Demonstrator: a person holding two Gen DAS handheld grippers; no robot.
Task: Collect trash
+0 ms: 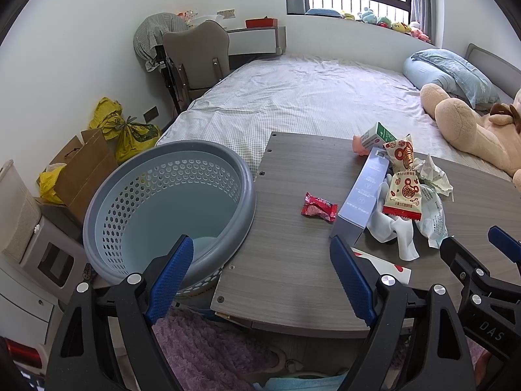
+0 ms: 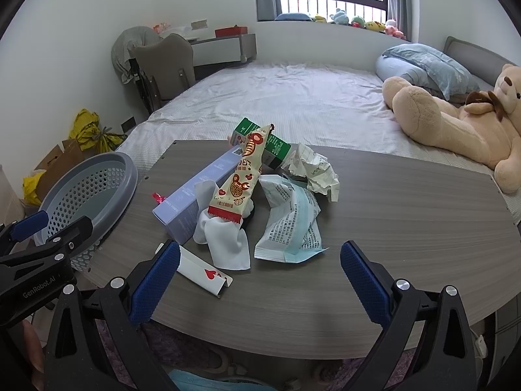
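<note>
The long box (image 2: 198, 192) hides most of the red wrapper (image 2: 157, 198) in the right view. The snack packet (image 2: 241, 179) covers part of the green carton (image 2: 273, 146). The teddy bear (image 1: 482, 137) runs off the left view's edge.

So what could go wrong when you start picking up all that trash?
The basket sits partly off the table edge, so a bump might tip it. The wrappers lie piled together; grabbing the snack wrapper could drag the glove along. The flat playing card may be hard to pinch.
</note>
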